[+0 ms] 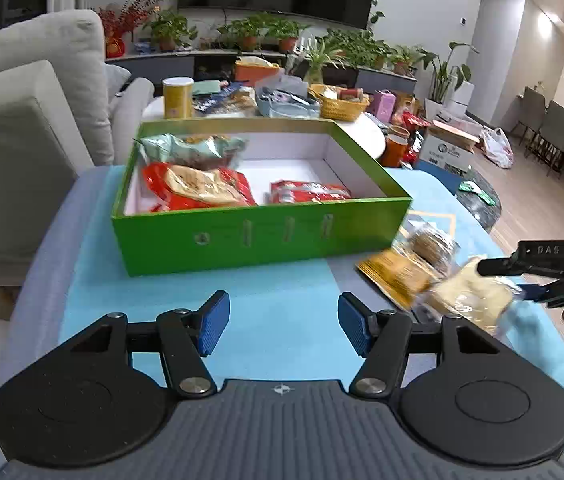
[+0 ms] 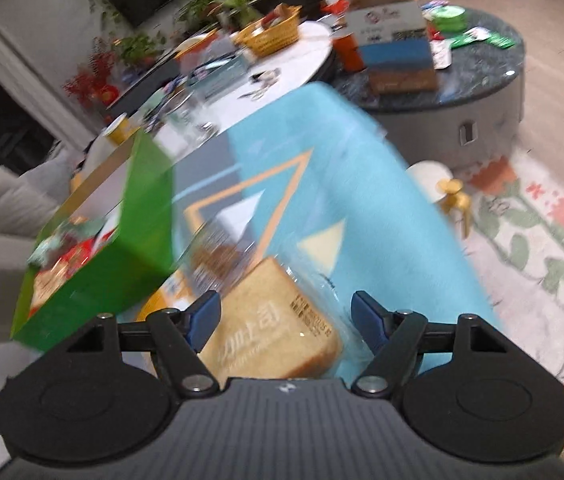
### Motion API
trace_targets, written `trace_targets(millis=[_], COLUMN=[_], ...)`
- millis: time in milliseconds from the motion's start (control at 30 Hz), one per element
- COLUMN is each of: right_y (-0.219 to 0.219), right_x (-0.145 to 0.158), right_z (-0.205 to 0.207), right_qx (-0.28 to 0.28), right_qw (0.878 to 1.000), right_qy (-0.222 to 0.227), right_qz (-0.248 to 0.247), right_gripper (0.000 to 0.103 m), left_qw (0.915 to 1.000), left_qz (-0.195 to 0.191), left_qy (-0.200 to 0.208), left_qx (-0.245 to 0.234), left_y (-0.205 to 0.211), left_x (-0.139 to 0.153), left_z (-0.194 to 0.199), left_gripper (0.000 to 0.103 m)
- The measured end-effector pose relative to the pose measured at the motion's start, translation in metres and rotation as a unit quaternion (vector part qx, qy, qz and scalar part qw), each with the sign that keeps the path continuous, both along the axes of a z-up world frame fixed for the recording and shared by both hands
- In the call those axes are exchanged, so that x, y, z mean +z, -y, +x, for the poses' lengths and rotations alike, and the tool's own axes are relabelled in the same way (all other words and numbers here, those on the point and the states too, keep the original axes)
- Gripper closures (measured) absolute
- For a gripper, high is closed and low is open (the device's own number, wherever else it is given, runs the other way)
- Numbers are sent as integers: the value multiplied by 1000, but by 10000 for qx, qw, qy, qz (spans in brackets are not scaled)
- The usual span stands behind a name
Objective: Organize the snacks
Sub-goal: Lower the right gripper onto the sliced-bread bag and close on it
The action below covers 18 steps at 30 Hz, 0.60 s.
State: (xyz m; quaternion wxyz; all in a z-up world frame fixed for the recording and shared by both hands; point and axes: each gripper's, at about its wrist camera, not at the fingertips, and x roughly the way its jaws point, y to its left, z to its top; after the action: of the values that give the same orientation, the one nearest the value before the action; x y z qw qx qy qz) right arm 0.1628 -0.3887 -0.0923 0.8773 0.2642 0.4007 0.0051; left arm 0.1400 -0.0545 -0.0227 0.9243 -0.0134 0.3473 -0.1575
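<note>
An open green box stands on the blue cloth and holds a red snack bag, a pale green bag and a small red packet. To its right lie a yellow packet and a clear packet of brown biscuits. My left gripper hangs open over bare cloth in front of the box. A wrapped slice of bread lies between the spread jaws of my right gripper, beside the box corner. From the left wrist, the bread shows at the right gripper's tips.
Behind the box, a round white table carries a yellow can, a woven basket and clutter. A dark round table holds cartons. A grey sofa is at the left. A small stool stands on the floral rug.
</note>
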Motion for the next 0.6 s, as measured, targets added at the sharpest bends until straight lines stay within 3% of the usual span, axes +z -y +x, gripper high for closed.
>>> trace_targets(millis=[167, 333, 467, 600], right_y=[-48, -78, -62, -64], right_x=[1, 1, 9, 10], right_z=[-20, -32, -29, -28], right_qx=[304, 1061, 642, 761], right_qw=[9995, 9941, 9978, 9968], right_qy=[-85, 38, 134, 149], right_qz=[-49, 213, 137, 185], right_gripper=[28, 29, 29, 29], left_qw=[9999, 9997, 9995, 9988], left_qz=[-39, -7, -44, -94], left_qy=[-117, -230, -254, -400], left_qx=[-44, -93, -156, -283], left_y=[8, 9, 9, 17], left_x=[-5, -10, -10, -14], left_z=[-8, -13, -13, -10], left_gripper=[46, 46, 46, 46])
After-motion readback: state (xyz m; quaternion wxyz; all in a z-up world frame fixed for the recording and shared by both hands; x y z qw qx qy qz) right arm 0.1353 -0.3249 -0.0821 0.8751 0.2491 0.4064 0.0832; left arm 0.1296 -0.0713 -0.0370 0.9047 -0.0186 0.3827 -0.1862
